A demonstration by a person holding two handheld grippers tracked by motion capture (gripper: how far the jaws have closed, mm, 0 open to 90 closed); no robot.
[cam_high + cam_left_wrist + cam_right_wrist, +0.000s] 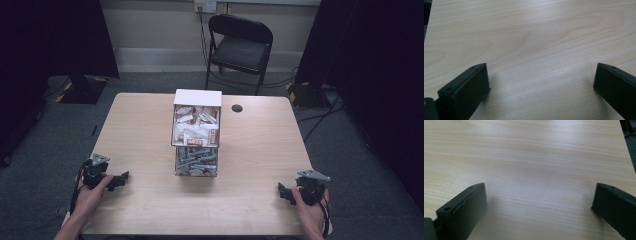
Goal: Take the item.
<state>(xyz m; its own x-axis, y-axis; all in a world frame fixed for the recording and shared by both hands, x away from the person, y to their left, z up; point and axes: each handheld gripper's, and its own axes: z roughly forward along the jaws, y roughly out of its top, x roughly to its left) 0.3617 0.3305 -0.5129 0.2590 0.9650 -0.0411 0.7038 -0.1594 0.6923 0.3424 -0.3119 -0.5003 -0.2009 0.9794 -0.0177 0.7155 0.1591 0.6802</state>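
Observation:
A clear two-part box stands at the table's middle, with white and brown packets in its far half and grey packets in its near half. My left gripper rests on the table at the near left, held by a hand, well apart from the box. Its jaws stand wide open over bare wood. My right gripper lies at the near right corner in the other hand, also far from the box. Its jaws are open too, with nothing but tabletop between them.
The wooden table has a small dark round hole behind the box to the right. A black folding chair stands beyond the far edge. Cables trail on the grey floor at the right.

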